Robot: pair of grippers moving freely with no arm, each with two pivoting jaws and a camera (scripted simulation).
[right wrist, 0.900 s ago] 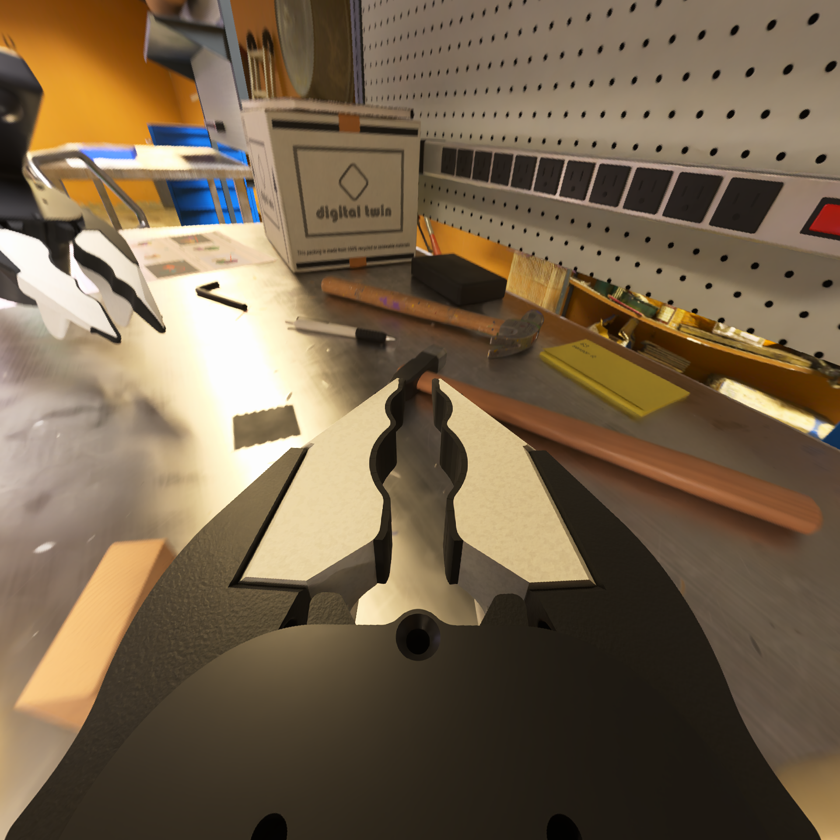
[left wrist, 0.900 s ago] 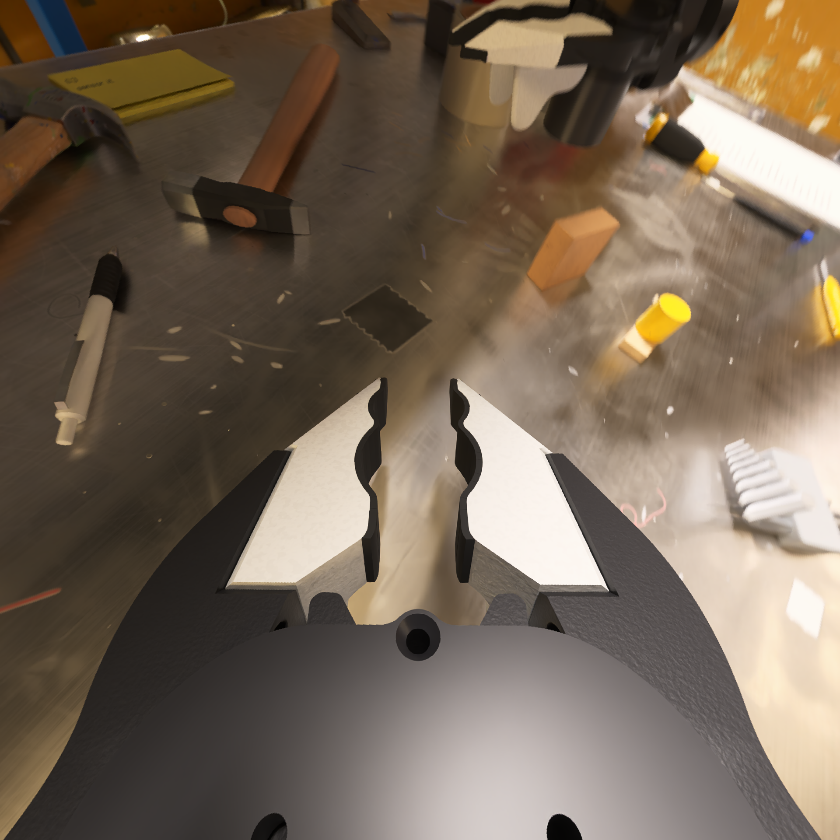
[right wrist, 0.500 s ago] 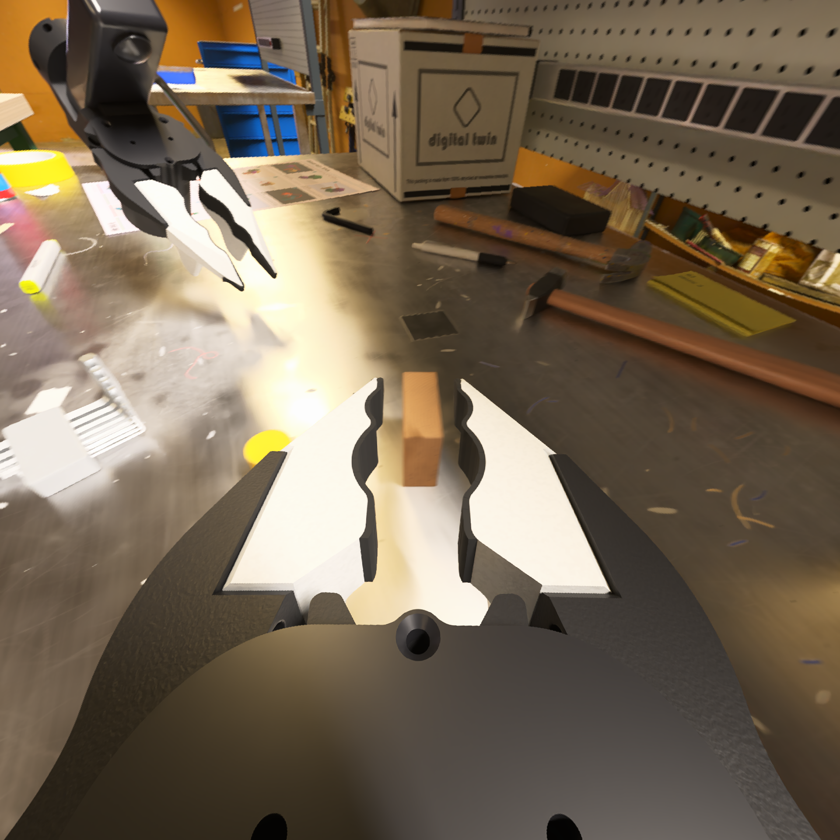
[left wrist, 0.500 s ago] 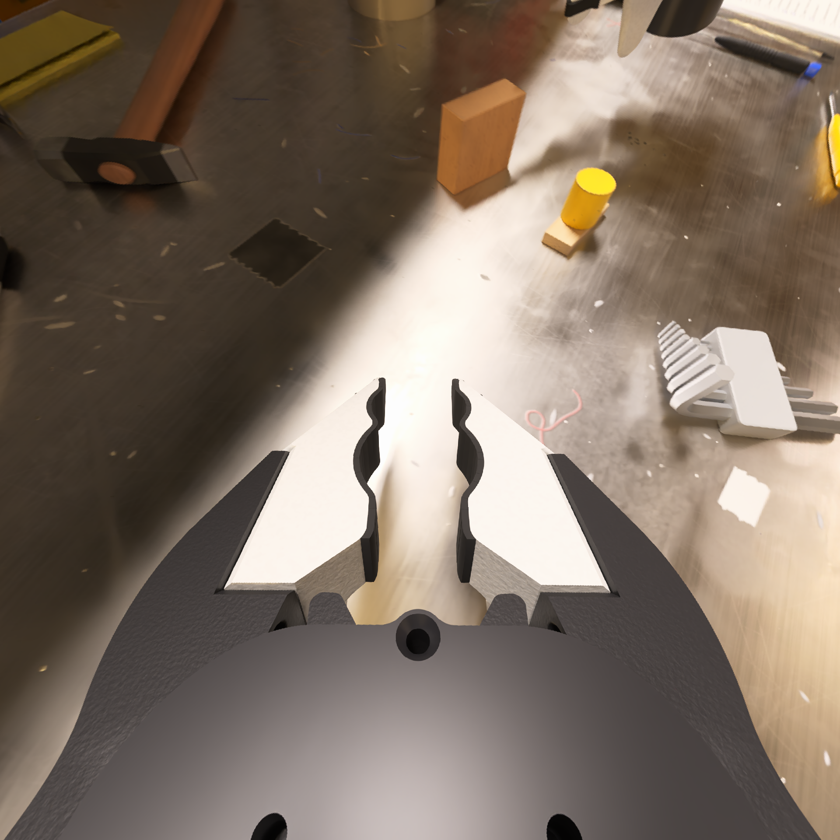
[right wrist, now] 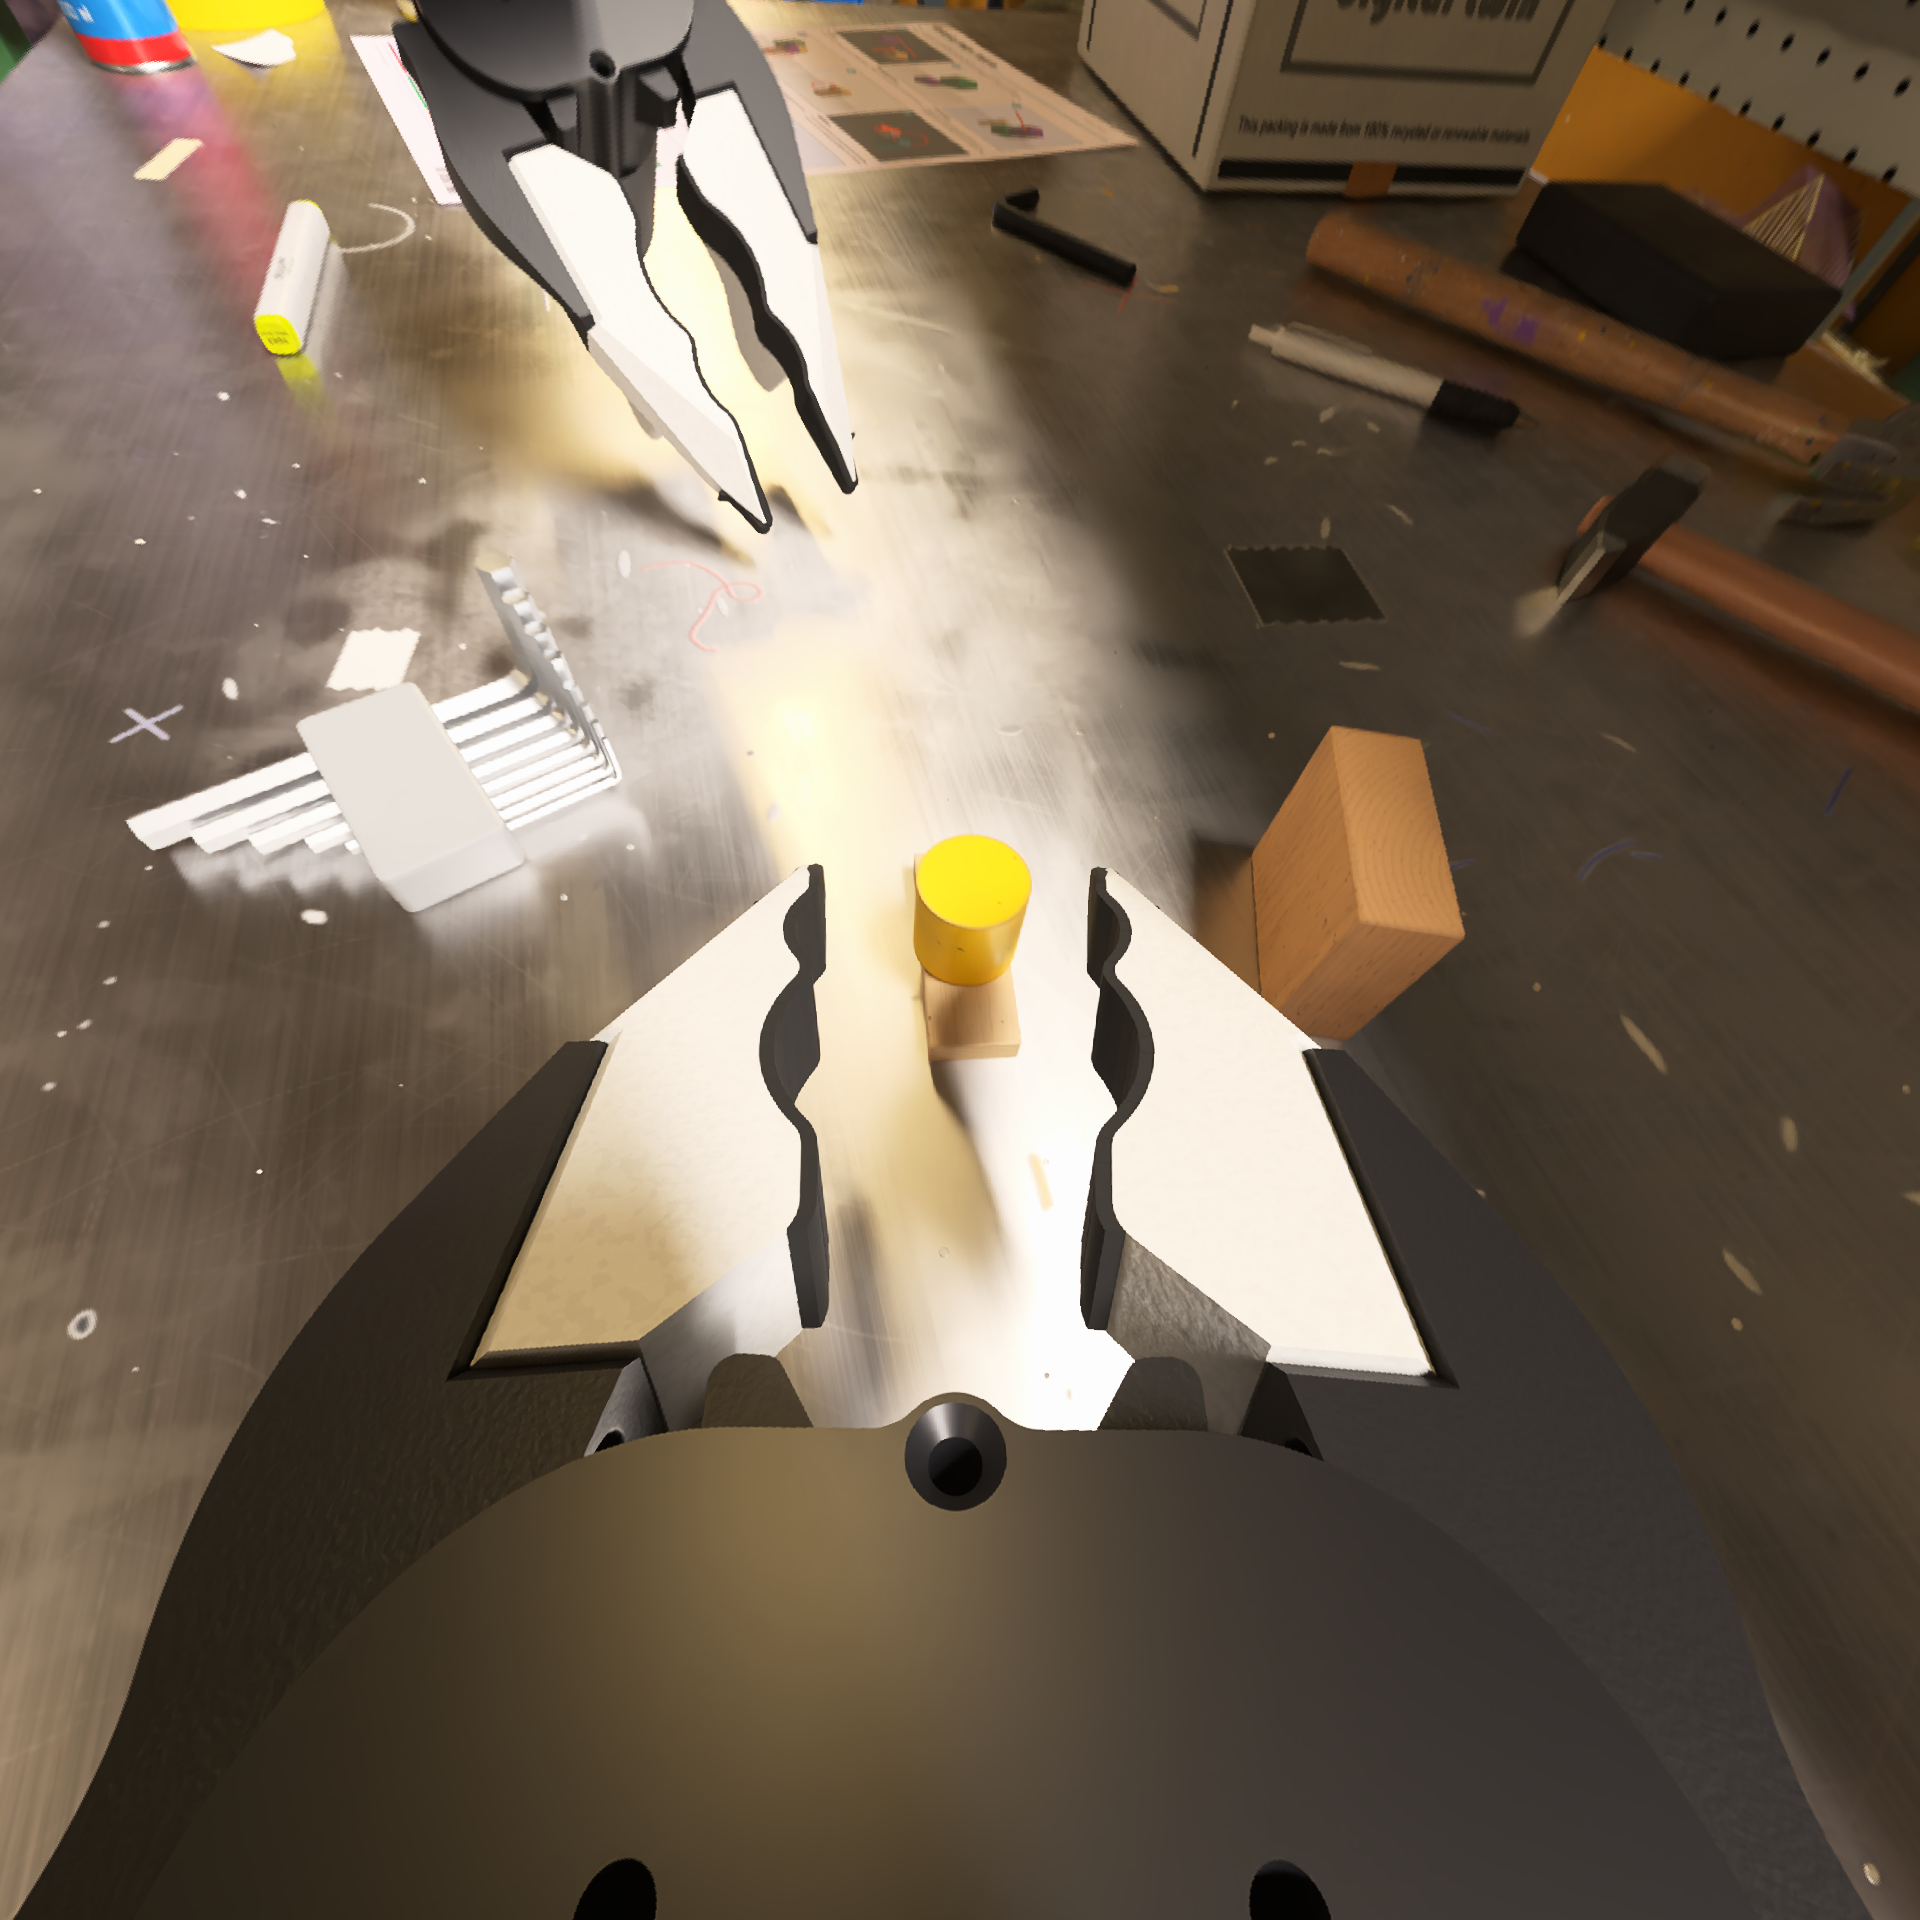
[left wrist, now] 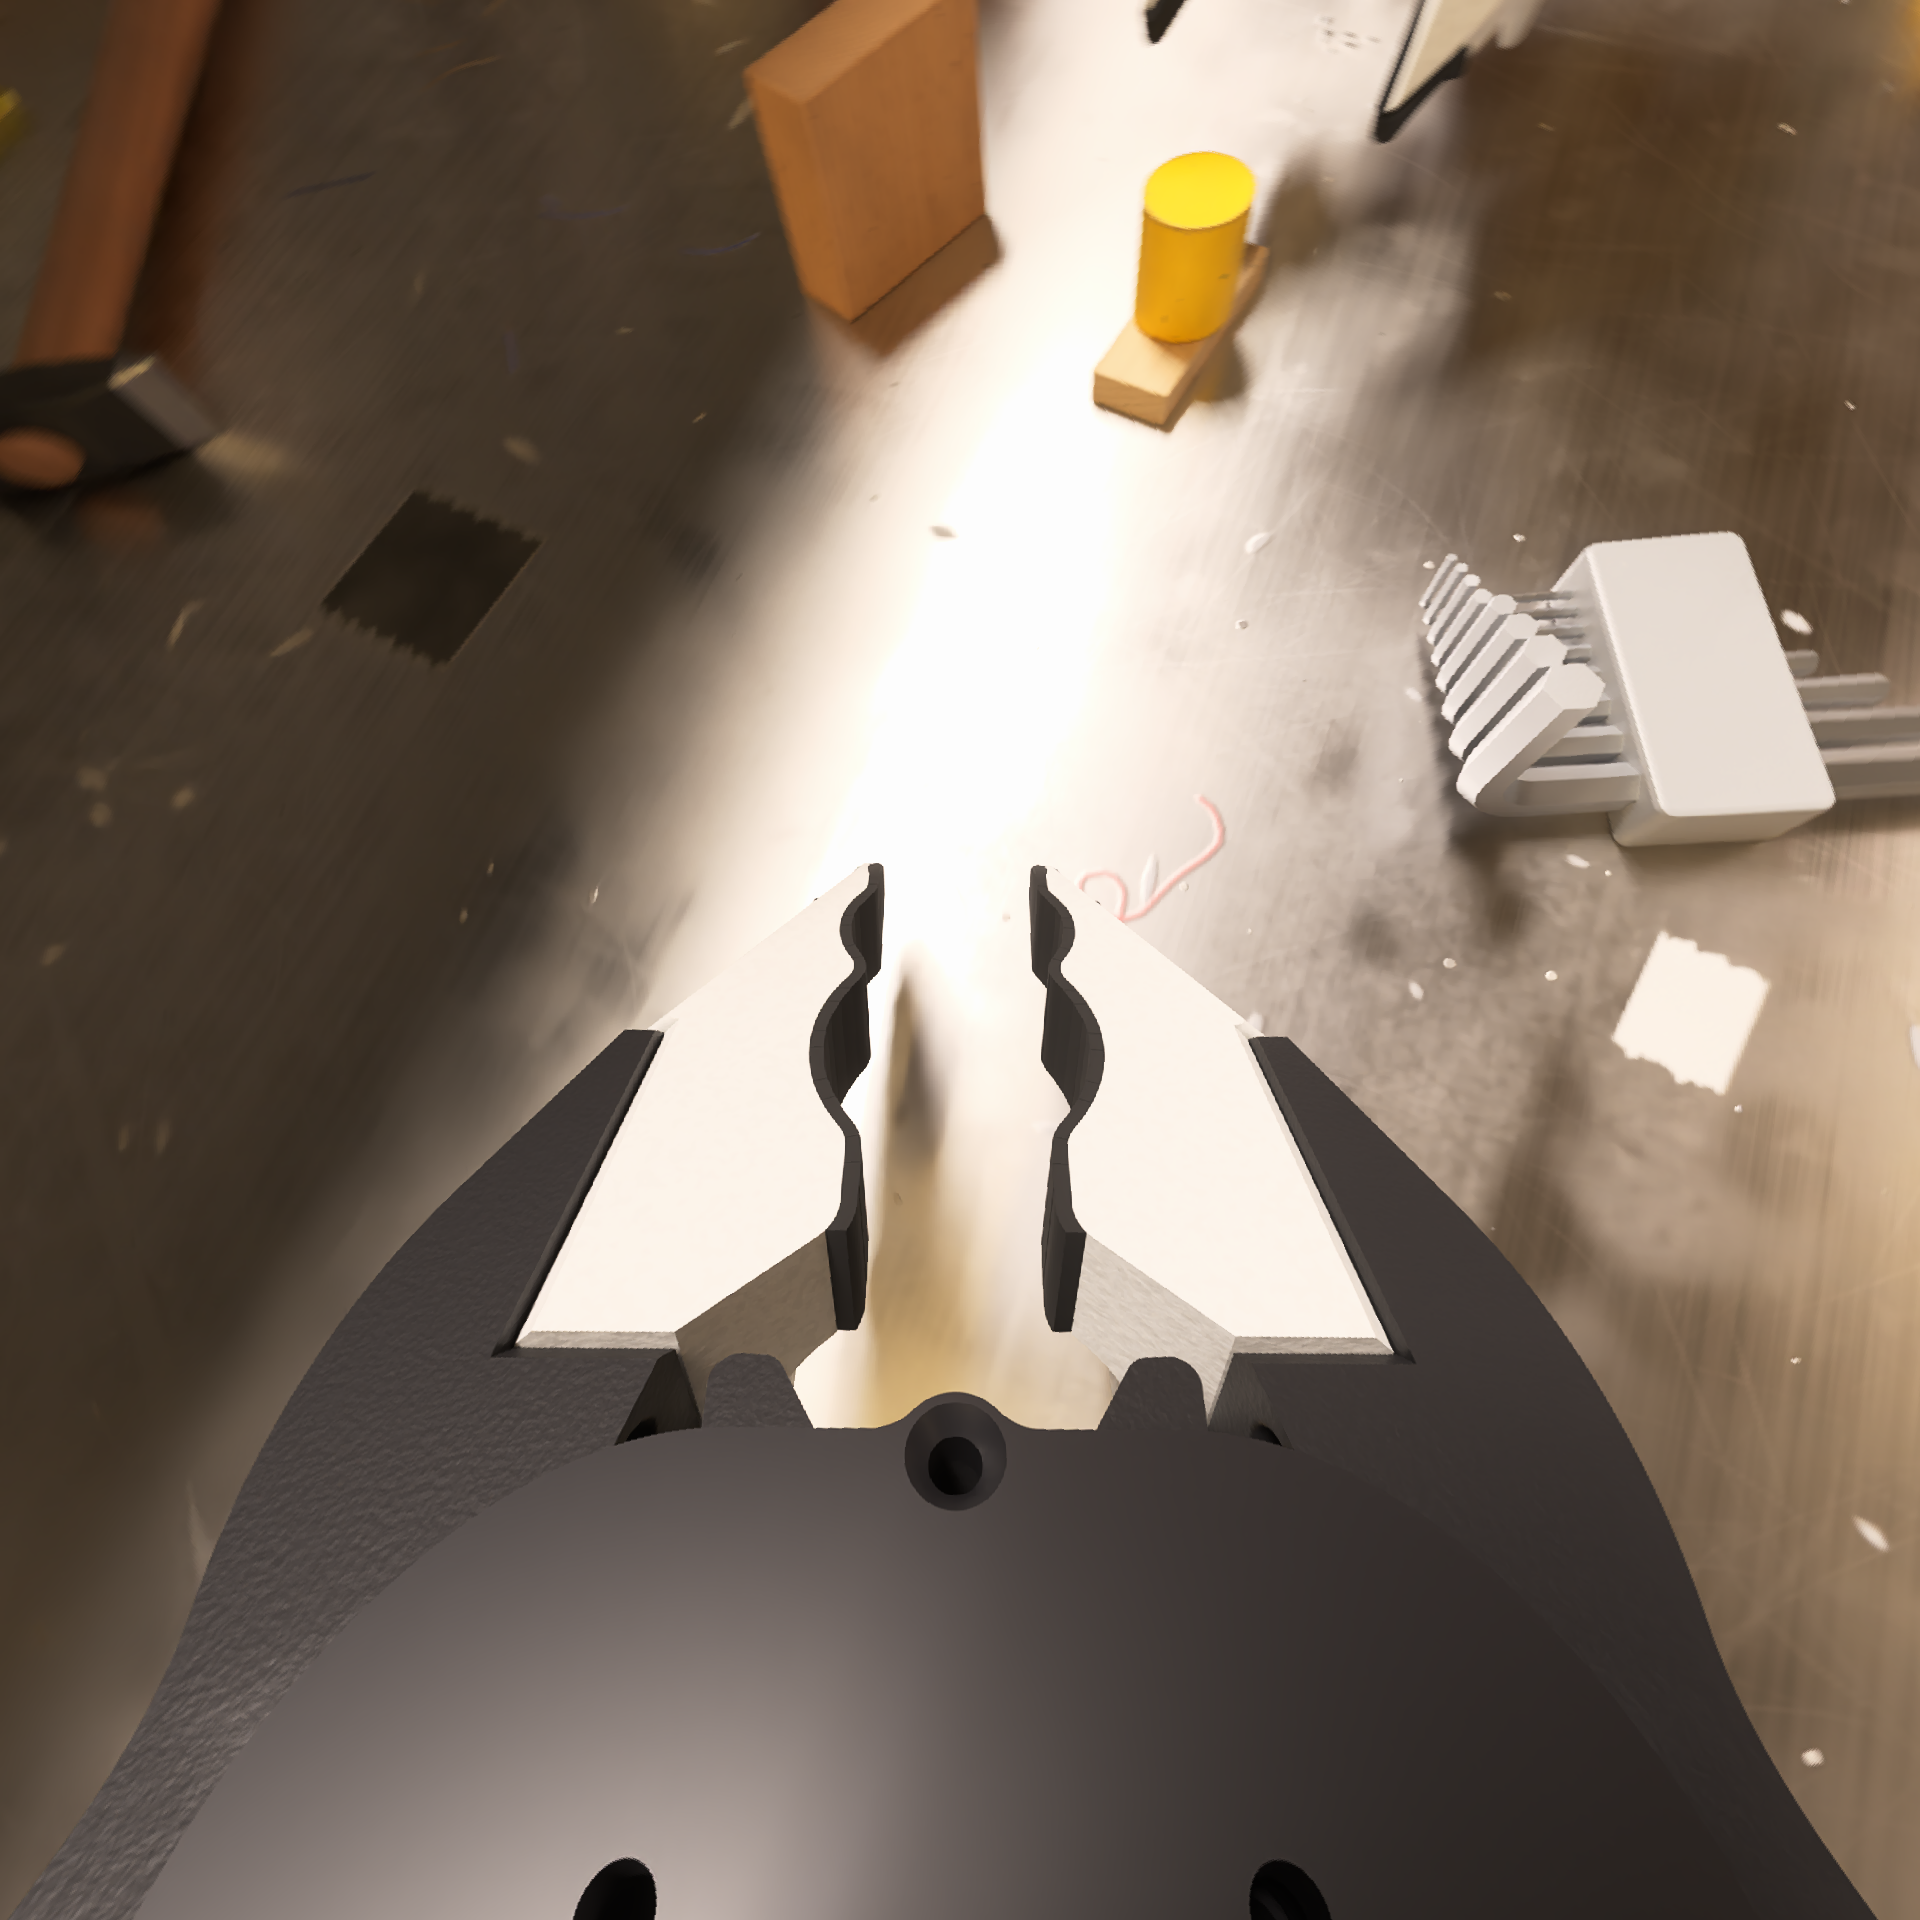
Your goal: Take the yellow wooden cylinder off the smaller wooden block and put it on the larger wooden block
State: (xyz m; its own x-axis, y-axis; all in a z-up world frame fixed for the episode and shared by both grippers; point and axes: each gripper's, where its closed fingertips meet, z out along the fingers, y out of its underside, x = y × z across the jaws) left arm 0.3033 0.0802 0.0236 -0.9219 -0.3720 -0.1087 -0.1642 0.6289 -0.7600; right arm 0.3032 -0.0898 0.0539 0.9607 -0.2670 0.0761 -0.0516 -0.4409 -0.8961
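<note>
The yellow wooden cylinder (right wrist: 971,914) stands upright on the smaller wooden block (right wrist: 971,1023), a thin pale slab on the metal bench. My right gripper (right wrist: 954,883) is open and empty; the cylinder shows in the gap between its fingertips, a little beyond them. The larger wooden block (right wrist: 1351,883) stands on edge just right of it. In the left wrist view the cylinder (left wrist: 1193,249), smaller block (left wrist: 1169,379) and larger block (left wrist: 873,156) lie ahead. My left gripper (left wrist: 956,883) is empty, its jaws a narrow gap apart, hovering well short of them.
A white hex key set (right wrist: 405,800) lies left of the cylinder. A hammer (right wrist: 1766,603), a marker (right wrist: 1382,374) and a cardboard box (right wrist: 1351,83) lie to the right and back. A dark square patch (left wrist: 431,592) marks the bench.
My right gripper has swung from the larger block to line up on the cylinder and its jaws have widened. My left gripper has come nearer the blocks, its jaw gap unchanged.
</note>
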